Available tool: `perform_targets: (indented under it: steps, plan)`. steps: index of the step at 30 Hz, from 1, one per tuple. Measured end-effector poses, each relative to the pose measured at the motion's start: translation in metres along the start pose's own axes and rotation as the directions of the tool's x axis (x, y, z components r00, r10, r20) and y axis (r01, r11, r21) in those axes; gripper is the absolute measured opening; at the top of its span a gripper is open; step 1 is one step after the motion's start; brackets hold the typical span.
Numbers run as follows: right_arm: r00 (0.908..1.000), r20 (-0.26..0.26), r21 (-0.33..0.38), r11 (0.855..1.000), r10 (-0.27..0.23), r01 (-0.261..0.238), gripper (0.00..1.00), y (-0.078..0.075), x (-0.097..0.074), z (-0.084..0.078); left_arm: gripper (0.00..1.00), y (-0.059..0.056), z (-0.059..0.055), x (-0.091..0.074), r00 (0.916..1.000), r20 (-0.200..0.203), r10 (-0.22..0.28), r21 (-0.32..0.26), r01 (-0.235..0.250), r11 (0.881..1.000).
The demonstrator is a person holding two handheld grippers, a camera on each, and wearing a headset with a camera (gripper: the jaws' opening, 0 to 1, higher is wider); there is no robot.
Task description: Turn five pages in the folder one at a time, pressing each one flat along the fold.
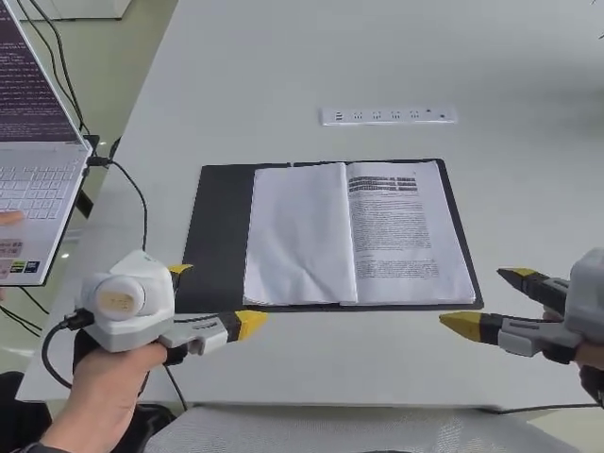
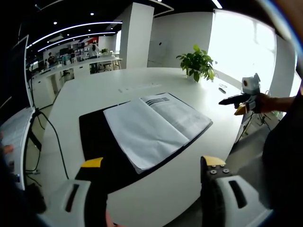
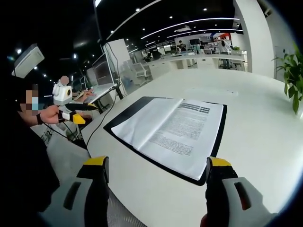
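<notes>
The folder [image 1: 219, 236] lies open and flat in the middle of the table [image 1: 283, 66]. A blank sheet [image 1: 297, 231] is left of the fold [image 1: 347, 231] and a printed page [image 1: 401, 226] is right of it, so the next page to turn has its free edge toward 3 o'clock. The left gripper [image 1: 216, 295] hangs at about 7 o'clock from the folder, jaws spread wide with nothing between them. The right gripper [image 1: 480, 299] sits at about 4 o'clock, likewise wide open and empty, its tips aimed inward at the near right corner. Both are clear of the paper and level with the table's near edge (a ready stance, I judge, rather than a grip). The right one is nearer the loose edge, so it looks placed to lift the page, leaving the left to press along the fold. A power strip [image 1: 388, 115] lies at 12 o'clock beyond the folder and a laptop [image 1: 38, 179] at 9 o'clock.
</notes>
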State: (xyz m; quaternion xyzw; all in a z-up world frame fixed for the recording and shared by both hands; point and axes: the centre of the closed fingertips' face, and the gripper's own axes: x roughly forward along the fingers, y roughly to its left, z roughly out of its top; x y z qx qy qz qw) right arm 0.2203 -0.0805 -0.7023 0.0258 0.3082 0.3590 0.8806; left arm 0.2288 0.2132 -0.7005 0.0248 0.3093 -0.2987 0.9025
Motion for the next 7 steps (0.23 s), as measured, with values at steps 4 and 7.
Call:
perform_targets:
  steps: [4, 7]
  plan:
    - [1.0000, 0.005, 0.000, 1.000, 0.003, -0.003, 0.84, 0.0001, 0.0009, 0.0025, 0.82, -0.0015, 0.0002, 0.0004, 1.0000, -0.002, -0.005, 0.008, 0.005, 1.000]
    - [1.0000, 0.004, -0.004, 1.000, 0.005, -0.005, 0.83, -0.0002, 0.0010, 0.0036, 0.82, -0.0016, 0.0005, 0.0003, 1.0000, -0.003, -0.007, 0.011, 0.007, 1.000]
